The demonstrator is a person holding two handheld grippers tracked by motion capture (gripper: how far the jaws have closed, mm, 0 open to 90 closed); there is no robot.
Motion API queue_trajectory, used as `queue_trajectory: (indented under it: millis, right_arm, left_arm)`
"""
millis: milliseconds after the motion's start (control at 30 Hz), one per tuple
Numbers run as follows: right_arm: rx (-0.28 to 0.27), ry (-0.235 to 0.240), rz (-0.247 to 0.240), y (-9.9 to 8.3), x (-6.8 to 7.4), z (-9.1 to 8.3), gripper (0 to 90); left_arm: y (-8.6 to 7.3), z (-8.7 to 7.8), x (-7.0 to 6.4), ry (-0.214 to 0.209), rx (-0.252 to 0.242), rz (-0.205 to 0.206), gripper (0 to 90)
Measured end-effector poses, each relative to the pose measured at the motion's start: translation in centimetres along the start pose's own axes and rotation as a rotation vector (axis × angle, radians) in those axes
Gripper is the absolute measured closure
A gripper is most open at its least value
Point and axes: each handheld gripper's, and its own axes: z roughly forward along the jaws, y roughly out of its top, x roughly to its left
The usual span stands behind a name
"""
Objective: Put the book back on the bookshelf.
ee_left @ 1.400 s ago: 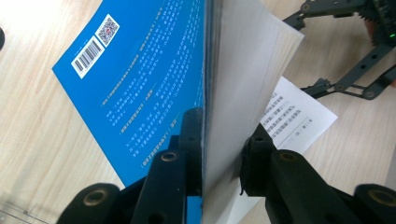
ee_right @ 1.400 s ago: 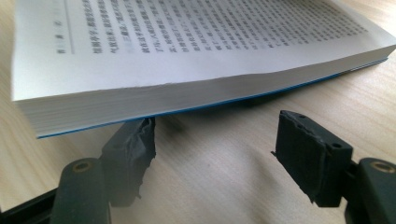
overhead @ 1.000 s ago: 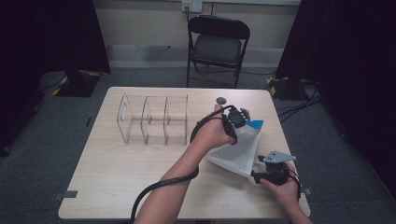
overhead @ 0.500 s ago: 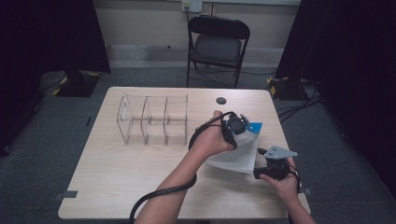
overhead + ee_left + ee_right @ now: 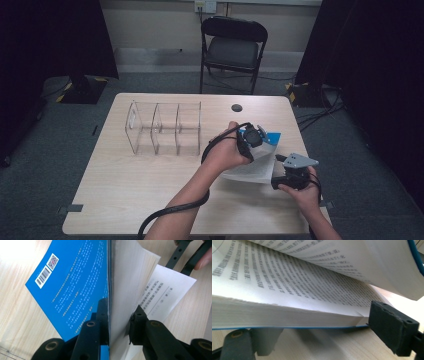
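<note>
Table: light wooden table (image 5: 130, 195) in a dim room with grey carpet; its left and front parts are bare, so most open room lies there.
Book: blue-covered book (image 5: 256, 155) lies open on the right half of the table, well apart from the left edge and nearer to the right edge.
Book cover: in the left gripper view the blue back cover (image 5: 72, 287) with a barcode is raised up from the wood, and white pages (image 5: 127, 282) fan beside it.
Left gripper: left gripper (image 5: 256, 138) is at the far part of the book; its jaws are narrow and clamp the cover together with some pages.
Right gripper: right gripper (image 5: 280, 165) is at the near right corner of the book; its jaws stand wide, one under the lower stack of pages (image 5: 284, 315), one beside its corner, and grip nothing.
Page edge: the lower stack's corner is just beside the right-hand pad (image 5: 390, 325) in the right gripper view; I cannot tell if they touch.
Organizer: clear acrylic organizer (image 5: 165, 129) with three compartments stands left of the book, near the left hand (image 5: 227, 152).
Small disc: dark round disc (image 5: 237, 107) lies by the far edge, apart from the book.
Chair: black folding chair (image 5: 232, 47) stands behind the table.
Cable: black cable (image 5: 170, 212) trails over the front edge.
</note>
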Motion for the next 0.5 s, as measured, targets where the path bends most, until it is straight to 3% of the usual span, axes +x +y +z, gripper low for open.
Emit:
queue_trajectory:
  millis: [167, 500]
  right_arm:
    - [-0.002, 0.007, -0.046, 0.45, -0.23, -0.02, 13.4]
    - [-0.007, 0.031, -0.074, 0.91, -0.62, -0.11, 12.9]
  left_arm:
    - [0.06, 0.01, -0.1, 0.002, 0.003, -0.002, 74.5]
    - [0.2, -0.11, -0.29, 0.003, 0.013, 0.014, 74.5]
